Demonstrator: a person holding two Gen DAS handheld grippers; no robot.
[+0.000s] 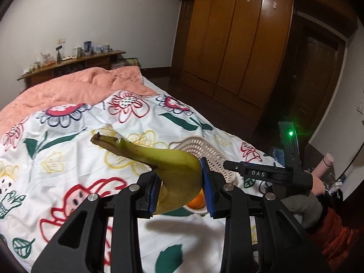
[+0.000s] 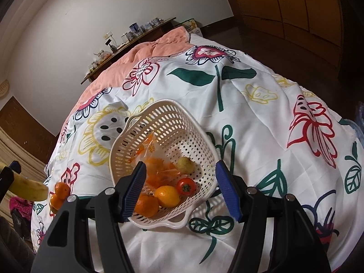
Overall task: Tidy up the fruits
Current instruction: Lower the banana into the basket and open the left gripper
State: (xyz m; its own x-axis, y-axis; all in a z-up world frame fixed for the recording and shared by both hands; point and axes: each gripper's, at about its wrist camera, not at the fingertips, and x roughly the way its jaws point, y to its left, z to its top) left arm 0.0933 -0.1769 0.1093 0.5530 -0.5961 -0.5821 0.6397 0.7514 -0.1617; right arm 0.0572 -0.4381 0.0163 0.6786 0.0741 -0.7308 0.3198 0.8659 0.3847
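Jaws of the left gripper [image 1: 182,188] are clamping the banana [image 1: 175,170] above the bedspread [image 1: 68,159], beside the basket [image 2: 163,159]; the right gripper [image 2: 179,188] is hovering open over the basket's fruit. Risk: the curved banana pivoting or slipping from the pads, landing short near the loose oranges [image 2: 59,194]

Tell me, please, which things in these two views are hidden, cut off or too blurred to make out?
- Left wrist view: the banana's lower end, behind the left claw.
- Left wrist view: the basket's contents, behind the banana.
- Right wrist view: the fruit in the plastic bag, blurred by the film.
- Right wrist view: the oranges beside the basket, partly behind the right claw.
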